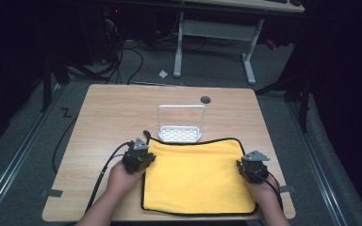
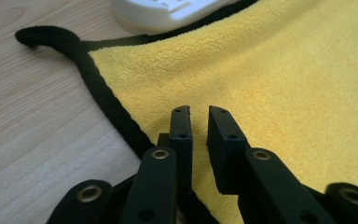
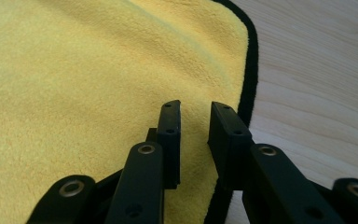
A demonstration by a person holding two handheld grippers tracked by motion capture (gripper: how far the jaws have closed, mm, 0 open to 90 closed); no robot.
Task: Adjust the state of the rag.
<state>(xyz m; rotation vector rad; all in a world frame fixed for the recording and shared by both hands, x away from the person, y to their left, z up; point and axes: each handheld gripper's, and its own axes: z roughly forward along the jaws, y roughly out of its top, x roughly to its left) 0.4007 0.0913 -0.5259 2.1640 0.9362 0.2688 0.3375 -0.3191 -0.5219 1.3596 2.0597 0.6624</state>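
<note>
A yellow cloth (image 1: 198, 174) with a black hem lies flat on the near half of the wooden table (image 1: 113, 108). My left gripper (image 1: 146, 157) sits at the cloth's left edge near its far corner. In the left gripper view its jaws (image 2: 199, 111) stand a narrow gap apart over the cloth (image 2: 270, 70), just inside the hem, with nothing pinched between them. My right gripper (image 1: 244, 167) is at the right edge. Its jaws (image 3: 196, 105) are likewise slightly apart above the cloth (image 3: 74, 70) near the hem.
A white perforated tray with a tall wire handle (image 1: 181, 134) stands at the cloth's far edge, partly on it; its base (image 2: 163, 11) lies just beyond my left gripper. The cloth's far left corner (image 2: 42, 35) curls outward. A round grommet (image 1: 205, 99) sits farther back.
</note>
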